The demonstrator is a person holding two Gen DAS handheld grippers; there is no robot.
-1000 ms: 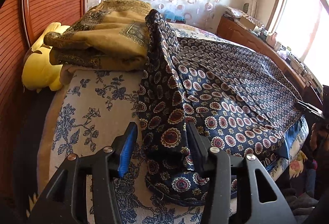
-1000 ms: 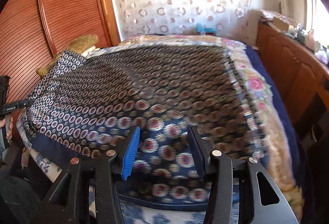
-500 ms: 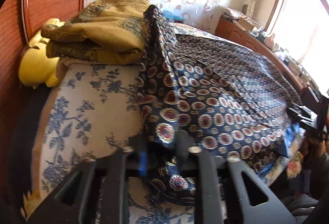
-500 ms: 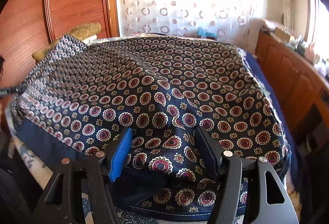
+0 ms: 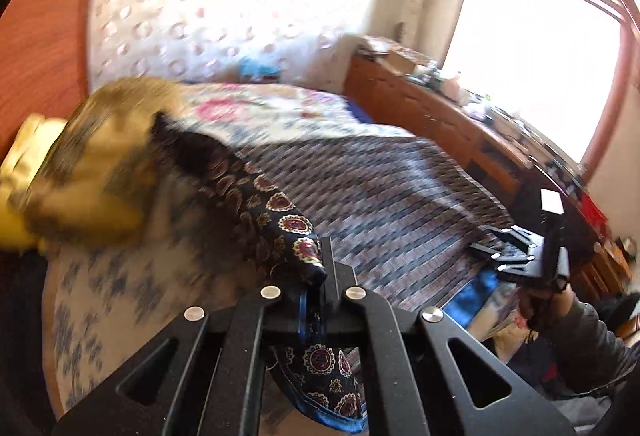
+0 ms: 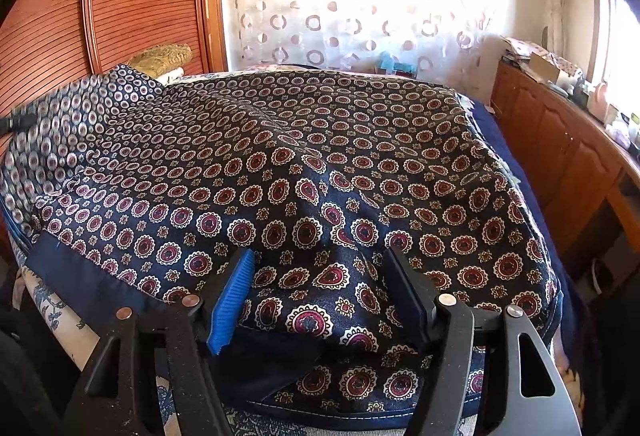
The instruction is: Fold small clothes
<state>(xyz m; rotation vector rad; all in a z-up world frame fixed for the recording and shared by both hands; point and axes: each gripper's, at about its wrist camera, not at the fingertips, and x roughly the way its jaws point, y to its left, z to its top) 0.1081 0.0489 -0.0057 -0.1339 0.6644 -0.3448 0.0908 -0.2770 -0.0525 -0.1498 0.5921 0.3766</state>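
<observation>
Navy medallion cloth (image 6: pixel 320 163) spread widthwise across bed, corner pinched in left gripper (image 5: pixel 316 292)

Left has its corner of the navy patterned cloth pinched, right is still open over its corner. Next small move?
Probably close the right gripper on the fold bunched between its fingers. The left gripper already pinches its corner of the patterned cloth, so folding needs the second grip.
</observation>
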